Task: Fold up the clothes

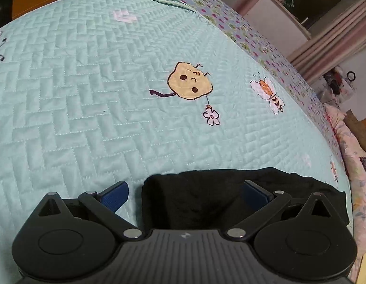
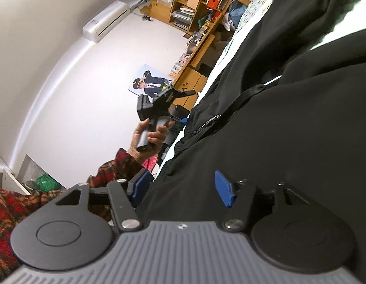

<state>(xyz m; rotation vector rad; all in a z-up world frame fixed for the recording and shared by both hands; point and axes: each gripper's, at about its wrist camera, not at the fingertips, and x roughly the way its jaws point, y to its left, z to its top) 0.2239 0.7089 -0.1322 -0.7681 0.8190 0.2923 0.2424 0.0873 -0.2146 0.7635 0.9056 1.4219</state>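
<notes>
A black garment lies on the mint quilted bedspread at the near edge of the left wrist view. My left gripper is open over the garment's left end. Its left pad is above the quilt and its right pad is above the cloth. In the right wrist view, which is rolled sideways, the same black garment fills the right half, showing a drawstring and a printed waistband. My right gripper is open, with the cloth's edge running between its fingers.
A hand in a red plaid sleeve holds the other gripper's handle at the garment's far end. Wooden shelves and a wall air conditioner stand behind. A floral blanket lies at the bed's right edge.
</notes>
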